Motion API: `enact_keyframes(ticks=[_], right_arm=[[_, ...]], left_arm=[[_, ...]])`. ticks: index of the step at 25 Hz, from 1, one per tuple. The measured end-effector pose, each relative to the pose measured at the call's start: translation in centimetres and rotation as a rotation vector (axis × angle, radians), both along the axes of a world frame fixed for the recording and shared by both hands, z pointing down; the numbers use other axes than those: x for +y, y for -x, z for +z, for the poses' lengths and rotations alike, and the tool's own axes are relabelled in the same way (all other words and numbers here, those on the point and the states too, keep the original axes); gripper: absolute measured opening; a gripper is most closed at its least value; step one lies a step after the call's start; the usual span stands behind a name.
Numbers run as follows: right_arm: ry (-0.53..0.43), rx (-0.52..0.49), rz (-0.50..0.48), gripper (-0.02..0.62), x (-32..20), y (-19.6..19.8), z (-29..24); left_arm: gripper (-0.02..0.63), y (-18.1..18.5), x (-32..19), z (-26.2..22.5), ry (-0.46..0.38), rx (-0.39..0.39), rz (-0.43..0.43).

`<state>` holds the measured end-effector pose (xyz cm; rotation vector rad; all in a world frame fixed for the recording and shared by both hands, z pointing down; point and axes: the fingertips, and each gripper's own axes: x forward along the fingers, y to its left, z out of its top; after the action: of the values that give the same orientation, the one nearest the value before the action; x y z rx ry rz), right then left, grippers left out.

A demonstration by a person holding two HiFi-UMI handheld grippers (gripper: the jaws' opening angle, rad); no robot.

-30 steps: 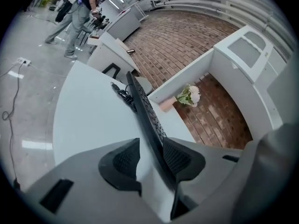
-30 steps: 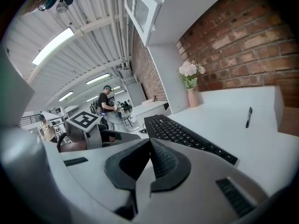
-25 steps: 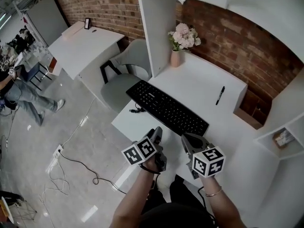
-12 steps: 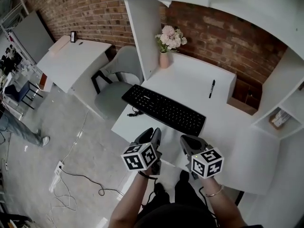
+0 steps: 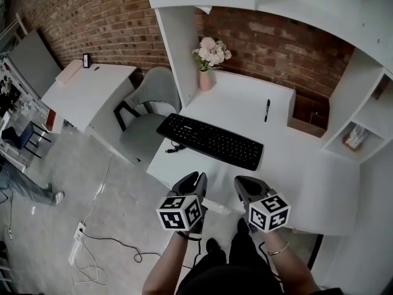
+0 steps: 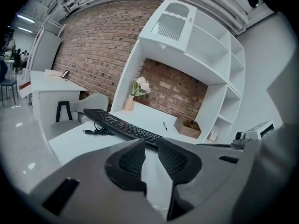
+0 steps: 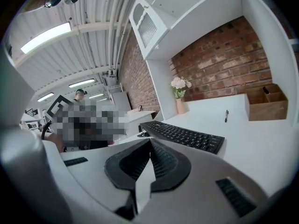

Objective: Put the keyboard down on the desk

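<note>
The keyboard [image 5: 210, 141] is lying on the worktop [image 5: 245, 112], its left end seemingly at the edge, where it could be getting dragged off by its cable [image 5: 174, 147]. The left gripper [image 5: 196, 178] fingers are being closed on nothing; the right gripper [image 5: 243, 183] fingers are being pressed together, empty.

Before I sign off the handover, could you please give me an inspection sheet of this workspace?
Surface: white desk, mostly bare.
Job's things: black rectangular keyboard lies flat on the desk, no gripper touching it.
Clutter: black pen beyond the keyboard; pink vase of pale flowers back left; brown wooden box back right.
Grippers: left gripper empty, jaws closing, gap between them; right gripper empty, jaws together.
Cables: black cable bunched at the keyboard's left end; thin cable on the floor.
Surroundings: grey chair, red brick wall, second white desk.
</note>
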<state>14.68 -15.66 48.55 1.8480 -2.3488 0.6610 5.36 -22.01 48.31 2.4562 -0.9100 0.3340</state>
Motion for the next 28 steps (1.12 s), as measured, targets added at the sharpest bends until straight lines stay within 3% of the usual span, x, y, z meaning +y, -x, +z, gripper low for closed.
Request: enact_keyframes(ticks=[13,28], right_arm=[[-0.053,0.008,0.046,0.005,3.2,2.4,-1.3],[-0.078,0.085,0.089,0.005,5.6,2.7,-2.7]], left_arm=[[0.012,3.3,3.4,-1.3,-0.086,-0.057,0.07],[0.011,5.2,5.7,-1.9,-0.118,-0.069,0.085]])
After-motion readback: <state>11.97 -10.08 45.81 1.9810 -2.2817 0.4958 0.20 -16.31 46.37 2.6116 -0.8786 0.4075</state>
